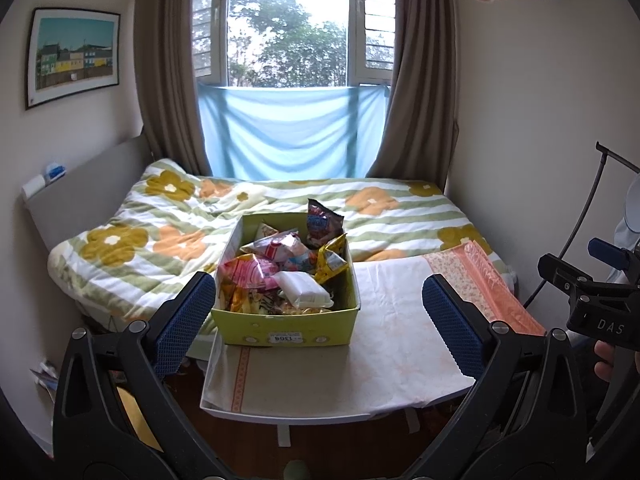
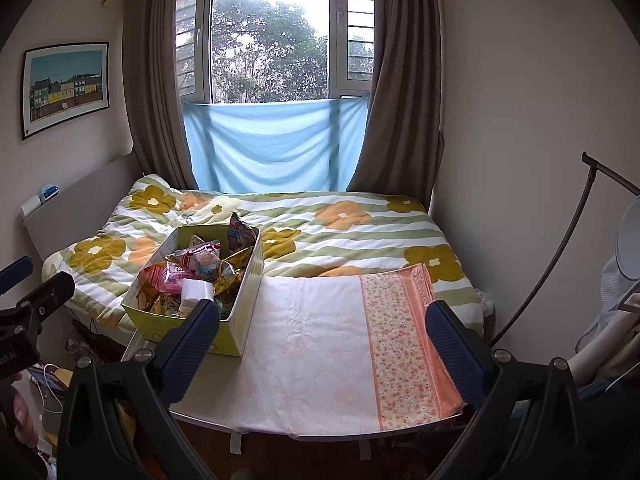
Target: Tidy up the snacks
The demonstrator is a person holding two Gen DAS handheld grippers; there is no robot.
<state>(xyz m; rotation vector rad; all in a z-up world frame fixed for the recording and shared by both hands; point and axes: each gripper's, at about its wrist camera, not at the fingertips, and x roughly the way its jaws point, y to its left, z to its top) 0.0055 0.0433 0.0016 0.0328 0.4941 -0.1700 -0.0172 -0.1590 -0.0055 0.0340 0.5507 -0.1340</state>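
Snacks (image 1: 280, 268) are piled in a green box (image 1: 288, 322) set on the left part of the cloth-covered worktop (image 1: 360, 376) — bed (image 1: 160, 216) just behind it. Left gripper (image 1: 320, 328) is held before the box, jaws spread wide, nothing gripped. Right gripper (image 2: 324, 344) is held over the bare cloth right of the box — jaws likewise spread, nothing gripped.

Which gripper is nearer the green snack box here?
Left. The left gripper frames the snack box head-on; the right gripper faces the bare tablecloth, box off to its left.
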